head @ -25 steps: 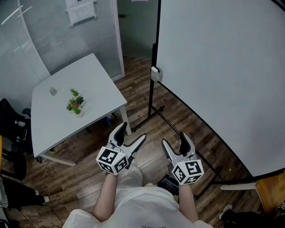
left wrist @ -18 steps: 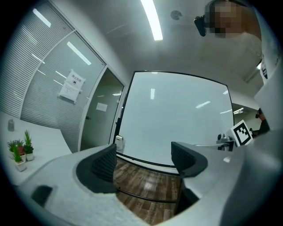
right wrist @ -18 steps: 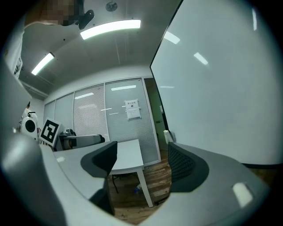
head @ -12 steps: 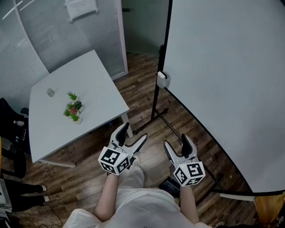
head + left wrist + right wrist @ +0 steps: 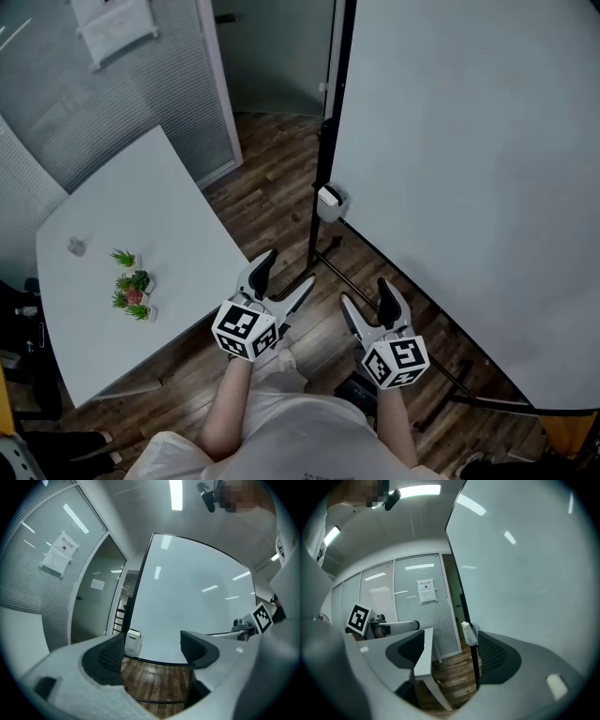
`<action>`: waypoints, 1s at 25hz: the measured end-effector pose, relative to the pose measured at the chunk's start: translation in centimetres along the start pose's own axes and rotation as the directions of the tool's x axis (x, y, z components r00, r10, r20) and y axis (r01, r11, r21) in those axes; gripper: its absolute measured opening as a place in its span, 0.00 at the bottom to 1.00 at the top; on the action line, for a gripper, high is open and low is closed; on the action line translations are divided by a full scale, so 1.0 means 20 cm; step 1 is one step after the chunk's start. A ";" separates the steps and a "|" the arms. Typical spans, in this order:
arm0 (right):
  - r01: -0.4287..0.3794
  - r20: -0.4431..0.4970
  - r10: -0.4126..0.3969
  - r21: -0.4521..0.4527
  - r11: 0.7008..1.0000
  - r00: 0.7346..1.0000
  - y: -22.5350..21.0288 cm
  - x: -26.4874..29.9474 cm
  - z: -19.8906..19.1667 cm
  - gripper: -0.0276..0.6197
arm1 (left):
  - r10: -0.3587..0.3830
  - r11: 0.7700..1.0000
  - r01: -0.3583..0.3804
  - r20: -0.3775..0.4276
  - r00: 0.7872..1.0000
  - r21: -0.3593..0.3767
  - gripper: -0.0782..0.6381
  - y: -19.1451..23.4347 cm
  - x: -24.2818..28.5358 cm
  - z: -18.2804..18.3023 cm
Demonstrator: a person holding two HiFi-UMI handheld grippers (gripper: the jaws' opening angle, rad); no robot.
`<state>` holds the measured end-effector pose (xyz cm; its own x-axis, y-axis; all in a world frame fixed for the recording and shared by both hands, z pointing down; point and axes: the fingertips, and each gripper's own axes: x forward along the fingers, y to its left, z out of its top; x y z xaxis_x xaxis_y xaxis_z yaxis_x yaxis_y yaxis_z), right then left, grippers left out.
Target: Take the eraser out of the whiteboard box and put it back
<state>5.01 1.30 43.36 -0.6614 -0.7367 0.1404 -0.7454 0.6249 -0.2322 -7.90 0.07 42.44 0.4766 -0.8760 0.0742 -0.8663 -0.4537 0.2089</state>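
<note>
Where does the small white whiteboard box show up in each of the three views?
Head view: the whiteboard box is just above centre, at the whiteboard's left edge.
Left gripper view: lower centre-left, by the board's bottom-left corner.
Right gripper view: just below centre, against the board's edge.
Shared landmark: the black post that runs along that edge.
</note>
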 end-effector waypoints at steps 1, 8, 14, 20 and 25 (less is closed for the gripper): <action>0.011 0.000 -0.011 0.001 1.000 1.000 -0.02 0.05 0.01 0.59 | -0.015 1.000 0.015 -0.003 1.000 -0.001 0.62 0.04 0.05 0.01; 0.074 -0.003 -0.074 -0.006 0.997 0.997 -0.10 0.34 0.05 0.58 | -0.088 0.996 0.088 -0.017 0.996 -0.010 0.61 0.28 0.28 0.02; 0.119 -0.004 -0.119 -0.013 0.993 0.993 -0.14 0.41 0.07 0.58 | -0.126 0.992 0.126 -0.026 0.992 -0.018 0.61 0.39 0.41 0.03; 0.152 0.012 -0.152 -0.003 0.988 0.988 -0.19 0.41 0.08 0.57 | -0.163 0.986 0.164 -0.045 0.986 0.019 0.61 0.38 0.48 0.03; 0.143 0.021 -0.143 0.012 0.990 0.989 -0.22 0.42 0.08 0.57 | -0.171 0.984 0.174 -0.065 0.983 0.037 0.60 0.36 0.55 0.03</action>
<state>2.89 -8.07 44.01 -0.5460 -0.8238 0.1522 -0.8312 0.5101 -0.2209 -8.97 -12.88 44.26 0.6264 -0.7730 0.1003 -0.7753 -0.6046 0.1827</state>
